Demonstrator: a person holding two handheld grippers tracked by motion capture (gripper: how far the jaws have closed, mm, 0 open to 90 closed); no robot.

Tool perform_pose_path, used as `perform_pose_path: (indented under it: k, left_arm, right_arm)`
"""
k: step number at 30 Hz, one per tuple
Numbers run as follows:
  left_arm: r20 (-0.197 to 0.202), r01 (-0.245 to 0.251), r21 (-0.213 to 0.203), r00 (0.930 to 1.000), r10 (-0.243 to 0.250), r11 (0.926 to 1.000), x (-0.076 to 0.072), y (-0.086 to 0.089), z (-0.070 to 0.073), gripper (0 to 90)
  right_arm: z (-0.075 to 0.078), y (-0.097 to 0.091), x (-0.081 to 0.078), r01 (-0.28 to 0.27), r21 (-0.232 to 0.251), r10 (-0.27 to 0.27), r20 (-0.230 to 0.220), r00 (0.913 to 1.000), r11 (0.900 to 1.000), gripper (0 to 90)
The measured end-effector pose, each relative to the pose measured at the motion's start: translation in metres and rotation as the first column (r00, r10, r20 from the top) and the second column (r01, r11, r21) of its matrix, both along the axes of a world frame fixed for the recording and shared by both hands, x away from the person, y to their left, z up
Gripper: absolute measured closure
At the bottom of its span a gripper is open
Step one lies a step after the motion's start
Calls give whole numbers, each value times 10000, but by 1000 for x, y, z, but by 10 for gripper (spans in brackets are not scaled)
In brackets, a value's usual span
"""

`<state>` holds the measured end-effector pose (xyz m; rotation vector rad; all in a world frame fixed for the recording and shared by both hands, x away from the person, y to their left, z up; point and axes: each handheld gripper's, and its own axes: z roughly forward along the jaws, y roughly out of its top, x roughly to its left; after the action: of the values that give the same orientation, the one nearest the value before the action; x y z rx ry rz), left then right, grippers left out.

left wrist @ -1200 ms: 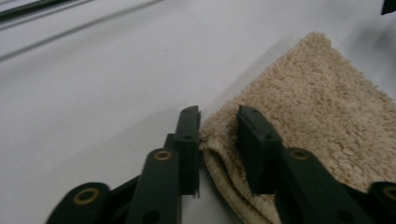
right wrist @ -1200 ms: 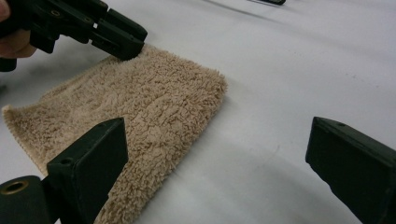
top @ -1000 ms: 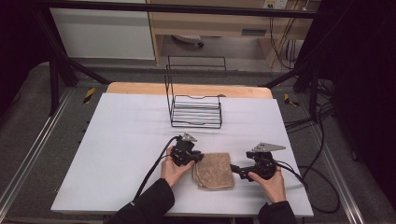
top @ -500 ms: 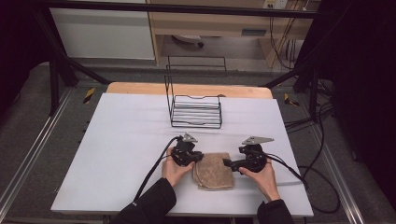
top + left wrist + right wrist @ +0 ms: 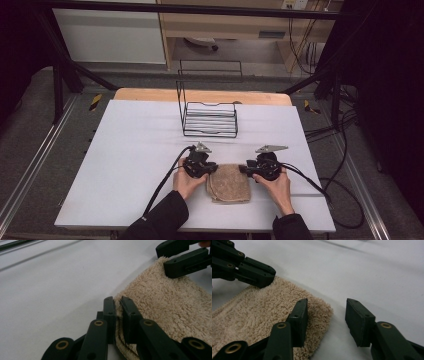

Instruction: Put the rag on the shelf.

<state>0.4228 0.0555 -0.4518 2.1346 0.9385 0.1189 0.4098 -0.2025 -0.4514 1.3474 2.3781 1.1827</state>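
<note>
Left gripper point(image 5: 117, 302) clamped on the corner of a folded beige terry cloth point(image 5: 229, 183), right gripper point(image 5: 327, 315) closing, jaws apart astride the opposite corner, white table point(image 5: 135, 145).

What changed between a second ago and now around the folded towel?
The right gripper slid in leftward to the beige towel's right edge, and its jaws have just been closing; they stand apart, one over the towel corner, one over bare table, nothing clamped. The left gripper stayed shut on the towel's left edge. The towel and the wire rack kept their places.
</note>
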Motion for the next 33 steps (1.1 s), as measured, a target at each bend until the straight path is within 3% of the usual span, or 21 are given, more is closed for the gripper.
perform_pose_path:
  k: [6,11,17,22,31,33]
  left_arm:
    - [-122,18,-59,9999,-18,10000,1,1,0,820]
    - [-587,-66,-419,9983,41,9991,6,5,0,835]
    - [-550,-170,-606,9984,137,9980,4,6,0,846]
    - [-432,-220,-920,9989,181,9955,2,10,2,849]
    - [-112,-160,-1577,9998,144,9874,-6,18,15,851]
    - [-14,-165,-1667,9999,165,9859,-8,20,19,851]
  right_arm:
    - [-2,3,-1,23,227,-16,-319,9995,9997,685]
    - [-2,4,0,-59,511,99,-800,9967,9987,822]
    - [0,4,-2,21,615,27,-779,9970,9981,851]
    - [5,4,-4,-66,635,93,-424,9991,9980,855]
    - [20,2,-13,-219,1109,197,201,9996,9936,857]
    - [25,3,-17,-379,1167,318,543,9980,9924,857]
